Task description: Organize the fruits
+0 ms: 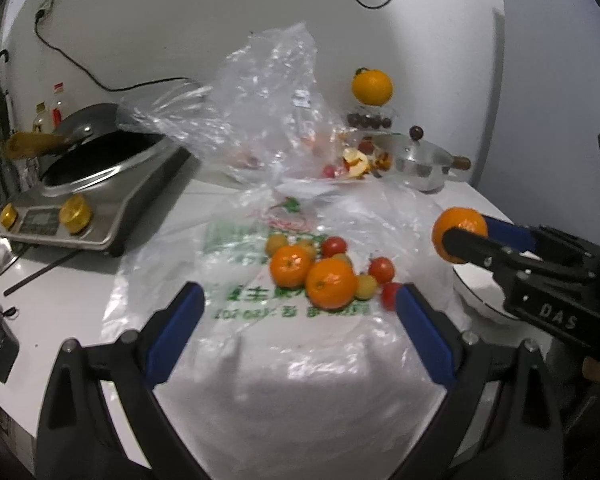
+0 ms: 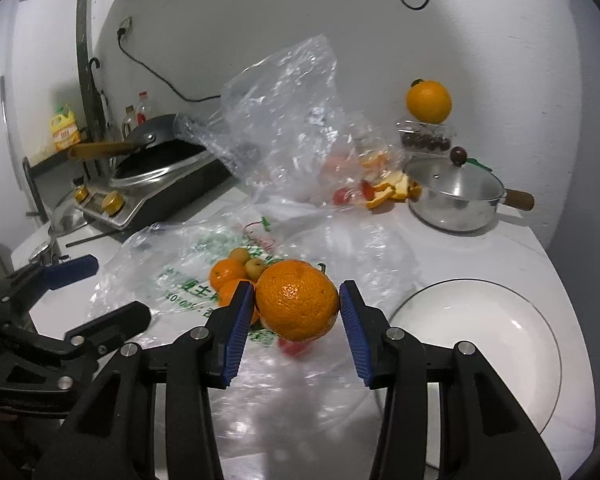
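Note:
My right gripper (image 2: pixel 298 308) is shut on a tangerine (image 2: pixel 297 305) and holds it above the counter; it also shows in the left wrist view (image 1: pixel 458 240). Two tangerines (image 1: pixel 314 276) and several small red and yellow tomatoes (image 1: pixel 381 270) lie on a flat printed plastic bag (image 1: pixel 260 340). My left gripper (image 1: pixel 298 308) is open and empty, just in front of that pile. A white plate (image 2: pixel 500 340) sits to the right, partly under my right gripper.
A crumpled clear bag (image 1: pixel 268 92) stands behind the fruit. An induction cooker with a wok (image 1: pixel 96 184) is at the left. A lidded steel pot (image 2: pixel 456 196), orange peel (image 2: pixel 392 190) and an orange on a clear box (image 2: pixel 428 100) are at the back right.

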Demonstrator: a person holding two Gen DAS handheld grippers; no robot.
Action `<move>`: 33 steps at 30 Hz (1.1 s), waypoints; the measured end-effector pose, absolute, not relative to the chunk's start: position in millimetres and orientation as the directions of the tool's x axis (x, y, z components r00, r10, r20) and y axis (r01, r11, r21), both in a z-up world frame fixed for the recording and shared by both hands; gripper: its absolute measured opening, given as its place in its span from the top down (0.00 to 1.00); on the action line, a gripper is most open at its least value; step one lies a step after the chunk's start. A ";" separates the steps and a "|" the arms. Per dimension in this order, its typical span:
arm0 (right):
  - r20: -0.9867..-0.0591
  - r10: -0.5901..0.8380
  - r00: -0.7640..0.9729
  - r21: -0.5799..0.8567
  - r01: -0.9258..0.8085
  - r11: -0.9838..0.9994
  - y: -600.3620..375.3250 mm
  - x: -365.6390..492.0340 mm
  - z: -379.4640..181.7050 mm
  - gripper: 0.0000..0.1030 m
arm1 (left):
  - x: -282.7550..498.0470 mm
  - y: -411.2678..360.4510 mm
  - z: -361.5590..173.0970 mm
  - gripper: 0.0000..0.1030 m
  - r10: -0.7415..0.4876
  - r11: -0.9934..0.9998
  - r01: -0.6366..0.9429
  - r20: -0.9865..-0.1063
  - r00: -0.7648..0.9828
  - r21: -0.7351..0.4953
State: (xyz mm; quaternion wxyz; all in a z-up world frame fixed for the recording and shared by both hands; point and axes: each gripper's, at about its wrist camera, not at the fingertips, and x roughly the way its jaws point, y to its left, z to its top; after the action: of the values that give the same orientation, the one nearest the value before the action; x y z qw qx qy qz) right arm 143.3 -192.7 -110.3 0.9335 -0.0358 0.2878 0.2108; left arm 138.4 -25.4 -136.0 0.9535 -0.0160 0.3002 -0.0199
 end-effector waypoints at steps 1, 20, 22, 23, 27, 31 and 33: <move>-0.549 0.374 0.748 0.058 -0.412 0.909 -197.2 144.6 -110.4 0.55 | 141.5 -27.9 -136.9 0.06 -0.049 0.999 0.030 -0.576 0.816 -0.043; -0.499 0.400 0.769 0.055 -0.432 0.900 -230.7 164.7 -113.7 0.55 | 214.7 -47.3 -185.4 0.42 -0.102 0.993 0.031 -0.733 0.673 -0.110; -0.498 0.406 0.766 0.058 -0.438 0.897 -230.1 166.1 -114.9 0.55 | 219.6 -45.1 -191.6 0.47 -0.112 0.991 0.022 -0.750 0.652 -0.128; -0.499 0.408 0.765 0.058 -0.440 0.896 -229.5 167.0 -115.7 0.55 | 220.1 -43.8 -193.1 0.49 -0.115 0.991 0.020 -0.753 0.648 -0.134; -0.507 0.404 0.761 0.055 -0.440 0.897 -229.0 169.9 -118.4 0.55 | 221.2 -42.4 -195.4 0.55 -0.140 0.987 0.027 -0.753 0.643 -0.160; -0.512 0.397 0.762 0.047 -0.436 0.898 -228.4 168.8 -118.5 0.55 | 219.2 -39.3 -195.3 0.56 -0.158 0.982 0.026 -0.750 0.642 -0.185; -0.511 0.395 0.763 0.044 -0.436 0.899 -228.5 168.4 -118.3 0.55 | 217.1 -38.9 -194.0 0.56 -0.160 0.982 0.027 -0.748 0.644 -0.187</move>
State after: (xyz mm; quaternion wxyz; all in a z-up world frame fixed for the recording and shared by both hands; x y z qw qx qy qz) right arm 168.4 -228.5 -118.3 0.9382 -0.0386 0.2633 0.2215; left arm 217.1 -38.9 -194.0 0.9033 -0.0794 0.4185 -0.0515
